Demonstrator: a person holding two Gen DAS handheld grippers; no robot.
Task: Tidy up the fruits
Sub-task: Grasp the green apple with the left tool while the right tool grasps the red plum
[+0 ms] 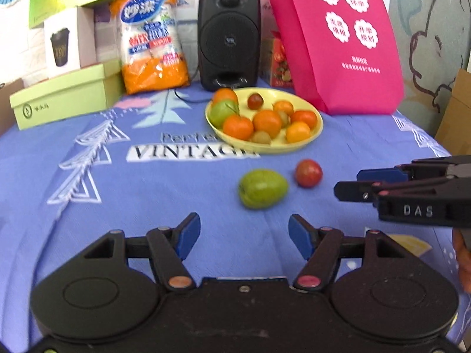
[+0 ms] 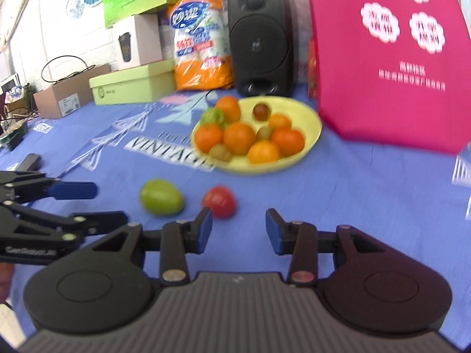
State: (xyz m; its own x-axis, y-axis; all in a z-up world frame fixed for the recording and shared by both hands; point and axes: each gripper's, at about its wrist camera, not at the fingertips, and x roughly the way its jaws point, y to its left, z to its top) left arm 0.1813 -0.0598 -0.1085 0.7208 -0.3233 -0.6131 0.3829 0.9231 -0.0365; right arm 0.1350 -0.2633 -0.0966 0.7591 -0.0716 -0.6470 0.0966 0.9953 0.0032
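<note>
A yellow bowl [image 1: 315, 135] [image 2: 312, 123] holds several oranges, a green fruit, small brown fruits and a dark red one. On the blue cloth in front of it lie a loose green fruit [image 1: 262, 188] [image 2: 160, 197] and a red fruit [image 1: 308, 173] [image 2: 219, 201]. My left gripper [image 1: 244, 235] is open and empty, just short of the green fruit. My right gripper [image 2: 238, 229] is open and empty, with the red fruit just beyond its left finger. Each gripper shows in the other's view, the right one [image 1: 350, 184] and the left one [image 2: 106, 203].
Behind the bowl stand a black speaker [image 1: 229, 35], an orange plastic pack [image 1: 153, 38], green boxes [image 1: 67, 94] and a pink bag [image 1: 338, 38]. A cardboard box [image 2: 67, 97] and cables lie at the far left. The speaker's cable runs beside the bowl.
</note>
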